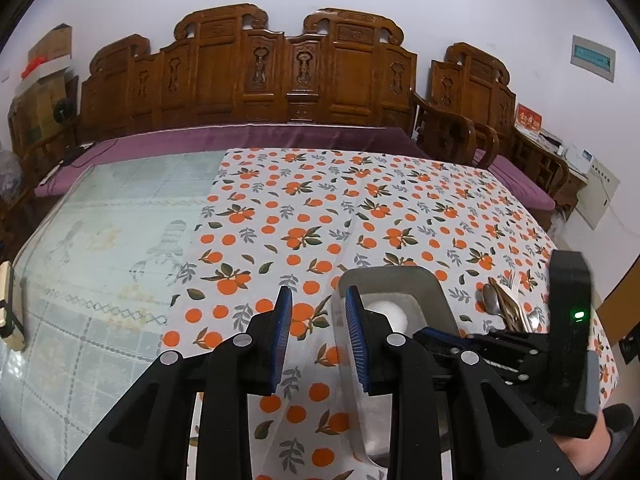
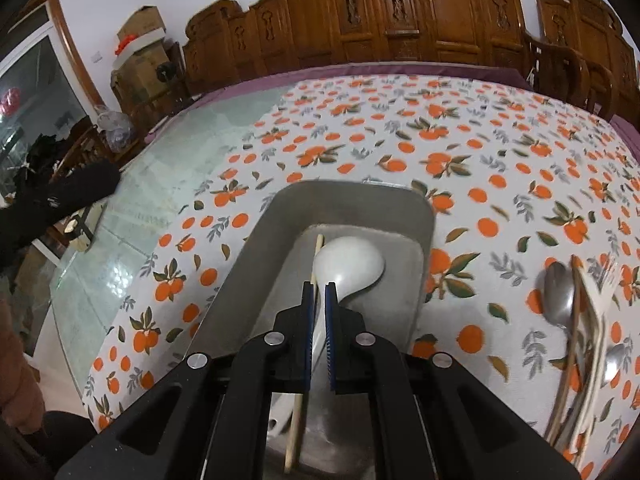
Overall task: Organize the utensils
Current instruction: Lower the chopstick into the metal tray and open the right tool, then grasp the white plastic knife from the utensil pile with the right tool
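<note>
A grey metal tray sits on the orange-print tablecloth. A white ladle-like spoon and a wooden chopstick lie in it. My right gripper is over the tray, its blue pads closed on the white spoon's handle; the chopstick lies just left of the pads. A pile of utensils, with a metal spoon and chopsticks, lies on the cloth to the right. In the left wrist view my left gripper is open and empty by the tray's left rim, with the white spoon behind its right finger.
The tablecloth covers the right part of a glass-topped table. Carved wooden benches with purple cushions stand behind and to the right. The right gripper body shows at the right in the left wrist view.
</note>
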`<state>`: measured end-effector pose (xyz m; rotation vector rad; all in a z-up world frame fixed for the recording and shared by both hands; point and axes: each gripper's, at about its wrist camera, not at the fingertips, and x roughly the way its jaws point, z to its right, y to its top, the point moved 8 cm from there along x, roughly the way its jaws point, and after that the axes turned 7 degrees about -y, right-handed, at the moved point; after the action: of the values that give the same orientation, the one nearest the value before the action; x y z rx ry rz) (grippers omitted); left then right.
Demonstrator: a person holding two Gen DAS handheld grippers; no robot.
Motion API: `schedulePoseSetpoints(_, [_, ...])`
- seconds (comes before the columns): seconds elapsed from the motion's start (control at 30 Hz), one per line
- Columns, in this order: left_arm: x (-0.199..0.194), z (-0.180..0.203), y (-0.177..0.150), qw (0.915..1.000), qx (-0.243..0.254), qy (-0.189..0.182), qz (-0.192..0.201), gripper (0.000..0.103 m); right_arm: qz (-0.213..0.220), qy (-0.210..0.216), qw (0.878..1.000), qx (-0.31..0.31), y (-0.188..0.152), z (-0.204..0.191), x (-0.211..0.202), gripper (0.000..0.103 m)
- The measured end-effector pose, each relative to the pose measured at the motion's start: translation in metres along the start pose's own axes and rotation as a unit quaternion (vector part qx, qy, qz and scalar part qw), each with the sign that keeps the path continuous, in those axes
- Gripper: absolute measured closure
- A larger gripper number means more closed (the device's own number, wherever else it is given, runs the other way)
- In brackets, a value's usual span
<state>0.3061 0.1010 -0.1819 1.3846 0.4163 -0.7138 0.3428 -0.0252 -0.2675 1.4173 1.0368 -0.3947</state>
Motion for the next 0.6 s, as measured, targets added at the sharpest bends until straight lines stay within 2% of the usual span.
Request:
schedulePoseSetpoints(0.13, [0.002, 0.014, -0.002, 1.0, 0.004, -0.008, -0.002, 0.077, 0.028, -0.012, 0.999, -0.019, 0.001, 0.016, -0.028, 0.096])
schedulePoseSetpoints(0.27, [0.005, 0.035, -0.004, 0.9996, 0.014, -0.023, -0.001, 0.077, 0.051, -0.045, 0.997, -0.033, -0.001, 0.05, -0.062, 0.096])
schedulePoseSetpoints(0.33, [0.005, 0.047, -0.004, 0.9994, 0.023, -0.026, 0.0, 0.072, 0.054, -0.062, 0.996, -0.026, -0.002, 0.073, -0.077, 0.096])
schedulePoseSetpoints(0.37, [0.005, 0.052, -0.004, 0.9993, 0.026, -0.028, 0.001, 0.066, 0.056, -0.069, 0.996, -0.023, -0.002, 0.081, -0.082, 0.096])
schedulePoseSetpoints(0.6, [0.005, 0.096, -0.008, 0.9974, 0.049, -0.053, 0.009, 0.06, 0.068, -0.121, 0.99, -0.009, -0.01, 0.146, -0.114, 0.096])
